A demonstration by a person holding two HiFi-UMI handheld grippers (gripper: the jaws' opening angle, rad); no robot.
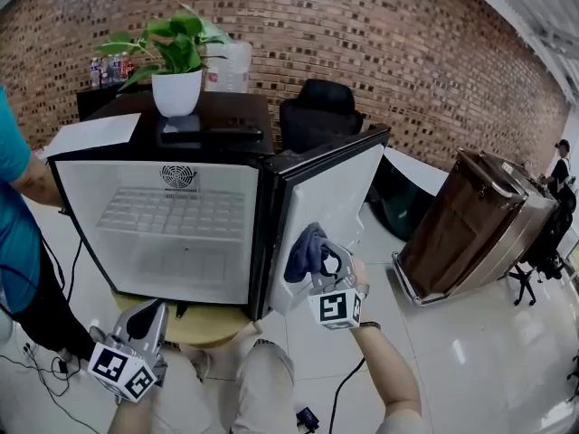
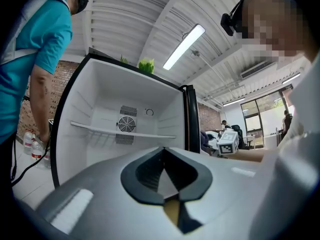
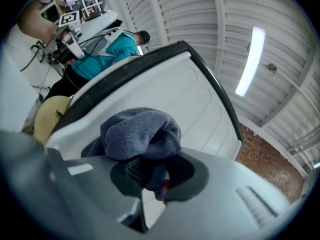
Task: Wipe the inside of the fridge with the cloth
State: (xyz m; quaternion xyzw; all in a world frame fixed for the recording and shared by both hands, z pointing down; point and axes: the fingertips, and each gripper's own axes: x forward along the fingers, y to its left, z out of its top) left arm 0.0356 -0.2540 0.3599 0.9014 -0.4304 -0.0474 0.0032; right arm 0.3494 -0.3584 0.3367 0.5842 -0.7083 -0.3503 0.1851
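The small fridge [image 1: 136, 265] stands open, a wire shelf [image 1: 172, 213] across its white inside; its door [image 1: 339, 193] swings out to the right; the right gripper [image 1: 327, 262] is clamped on a bunched blue-grey cloth [image 3: 141, 133], held low at the door's inner face, touching or not I cannot tell; the left gripper [image 1: 152, 313] hangs low before the fridge, jaws closed with nothing between them; a potted plant [image 1: 176, 70] sits on top; a person in a teal shirt [image 1: 11, 197] stands at the left.

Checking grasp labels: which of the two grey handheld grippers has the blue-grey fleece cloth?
The right gripper, jaws shut on the blue-grey fleece cloth in front of the white fridge door; the left gripper is shut and empty.
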